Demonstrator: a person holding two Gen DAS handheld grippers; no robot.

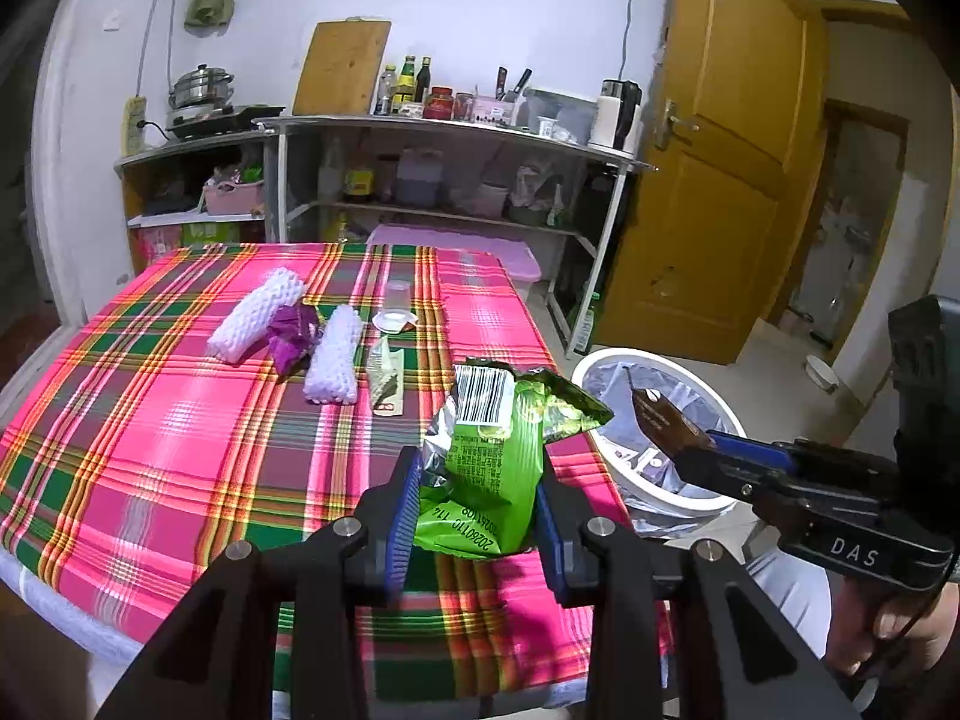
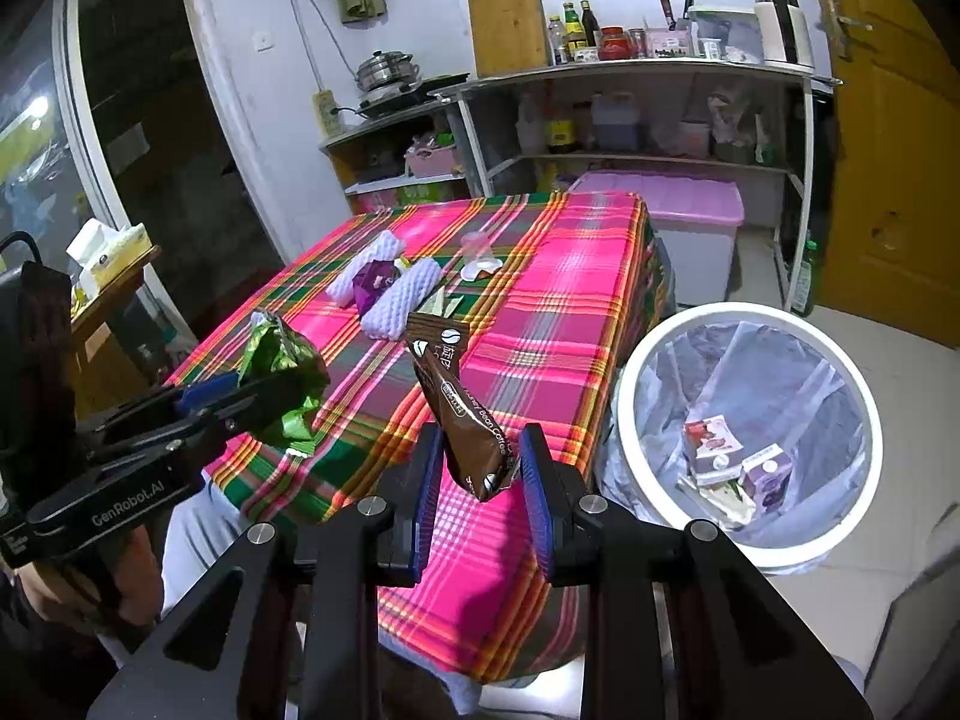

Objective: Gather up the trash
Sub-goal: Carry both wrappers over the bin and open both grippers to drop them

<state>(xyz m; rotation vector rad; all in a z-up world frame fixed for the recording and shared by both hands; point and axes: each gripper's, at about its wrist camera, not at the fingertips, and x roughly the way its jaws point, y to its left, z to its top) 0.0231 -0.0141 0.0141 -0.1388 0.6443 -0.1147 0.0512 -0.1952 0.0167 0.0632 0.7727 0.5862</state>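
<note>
My left gripper is shut on a green snack bag and holds it above the table's right edge; it also shows in the right wrist view. My right gripper is shut on a brown coffee wrapper, held over the table edge beside the white trash bin. In the left wrist view the wrapper hangs over the bin. Two white foam nets, a purple wrapper, a plastic cup, its lid and a small packet lie on the plaid table.
The bin has a clear liner and holds small cartons. Metal shelves with bottles and a kettle stand behind the table, with a pink-lidded box below. A yellow door is at the right.
</note>
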